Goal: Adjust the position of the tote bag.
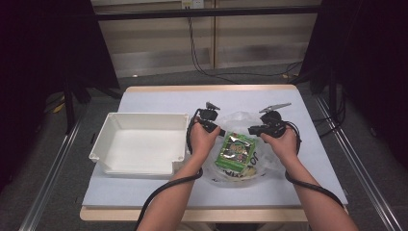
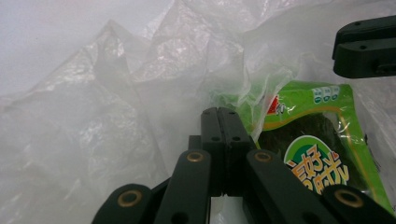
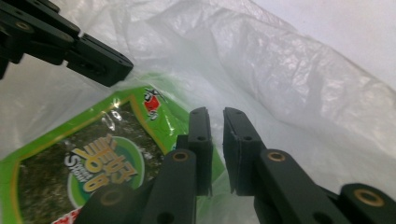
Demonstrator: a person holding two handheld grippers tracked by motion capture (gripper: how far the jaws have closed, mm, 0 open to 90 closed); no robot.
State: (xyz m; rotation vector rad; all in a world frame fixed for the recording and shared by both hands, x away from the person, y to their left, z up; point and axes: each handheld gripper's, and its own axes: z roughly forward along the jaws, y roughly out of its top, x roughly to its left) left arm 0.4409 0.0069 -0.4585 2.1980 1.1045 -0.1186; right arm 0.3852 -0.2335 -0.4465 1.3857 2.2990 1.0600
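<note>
- High view: the left gripper (image 1: 215,126) and right gripper (image 1: 259,129) work the mouth of the bag (image 1: 239,150) on the surface (image 1: 159,98), beside a tray (image 1: 139,143). Judgement: keep both sides of the mouth apart and lift gently, so the film doesn't tear.
- Left gripper view: jaws pressed together, pinching the bag (image 2: 116,107); the packet (image 2: 317,140) lies just right of them.
- Right gripper view: jaws slightly spread, bag film (image 3: 299,79) around them; the packet (image 3: 93,163) lies to their left.

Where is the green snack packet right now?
In the high view the green snack packet lies inside the clear plastic bag between the two hands, right of the white tray.
</note>
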